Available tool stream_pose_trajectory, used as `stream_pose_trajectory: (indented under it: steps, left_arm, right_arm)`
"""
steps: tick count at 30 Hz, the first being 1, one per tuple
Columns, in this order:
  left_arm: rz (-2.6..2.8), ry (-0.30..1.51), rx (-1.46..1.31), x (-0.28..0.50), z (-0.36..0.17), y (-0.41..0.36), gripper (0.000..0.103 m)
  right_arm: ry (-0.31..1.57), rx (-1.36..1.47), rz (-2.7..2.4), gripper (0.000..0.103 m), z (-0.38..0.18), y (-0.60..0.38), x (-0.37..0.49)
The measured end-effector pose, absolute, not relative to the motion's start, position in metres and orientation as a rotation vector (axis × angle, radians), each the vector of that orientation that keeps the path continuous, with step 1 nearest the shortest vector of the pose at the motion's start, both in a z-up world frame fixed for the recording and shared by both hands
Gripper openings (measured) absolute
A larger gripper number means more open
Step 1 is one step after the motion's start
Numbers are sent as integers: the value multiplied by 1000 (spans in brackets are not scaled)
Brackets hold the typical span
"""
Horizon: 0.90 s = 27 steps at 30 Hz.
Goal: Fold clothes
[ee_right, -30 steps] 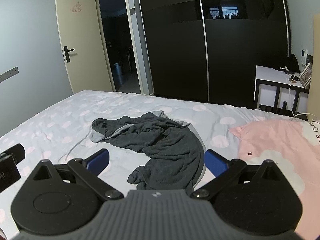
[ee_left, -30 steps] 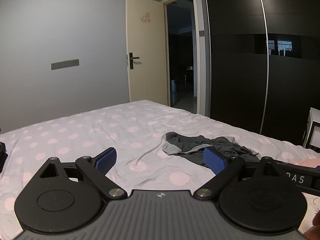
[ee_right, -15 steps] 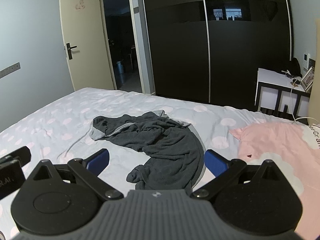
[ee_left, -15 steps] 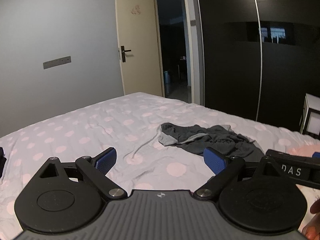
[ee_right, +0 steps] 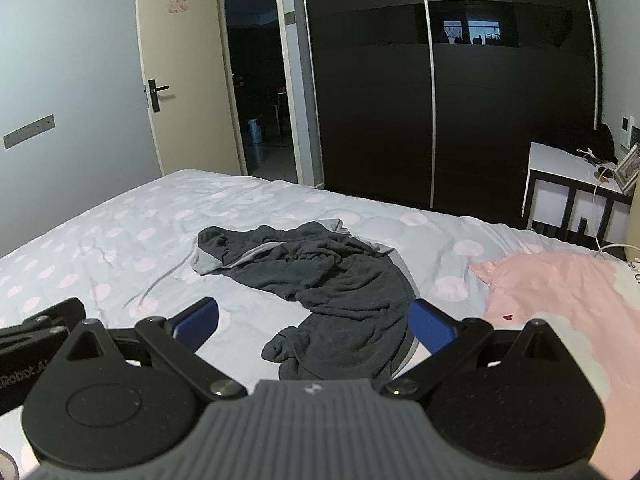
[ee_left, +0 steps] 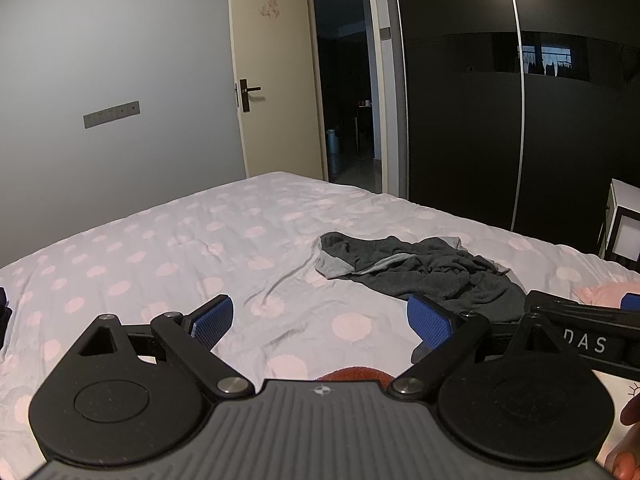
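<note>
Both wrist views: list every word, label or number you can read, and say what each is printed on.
"DAS": white letters on the black body of the right claw, start hidden.
"RobotAI": white letters on the black body of the left claw, cut off at the edge.
"er" and more: dark letters on the pink pillow, cut off, unreadable.
Door sticker: a picture, no words.
Wall switch plate: markings too small.

Both tongs (ee_left: 322, 320) (ee_right: 314, 320) nearer crumpled garment (ee_right: 320, 276)
</note>
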<state>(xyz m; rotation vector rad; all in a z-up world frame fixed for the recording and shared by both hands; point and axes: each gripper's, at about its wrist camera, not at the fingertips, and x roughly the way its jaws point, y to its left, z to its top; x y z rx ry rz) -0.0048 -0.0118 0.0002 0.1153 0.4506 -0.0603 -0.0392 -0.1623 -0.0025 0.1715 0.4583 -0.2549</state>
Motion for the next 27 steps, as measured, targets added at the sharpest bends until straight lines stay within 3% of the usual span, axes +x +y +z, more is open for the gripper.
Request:
stream_pose_trajectory:
  steps: [17, 27]
  left_arm:
    - [-60, 515, 105, 6, -6, -9, 103]
    - [-28, 609, 131, 49, -22, 12, 103]
  right_arm:
    - [491, 163, -151, 102, -9, -169, -27]
    - [583, 78, 11, 102, -23, -197, 38]
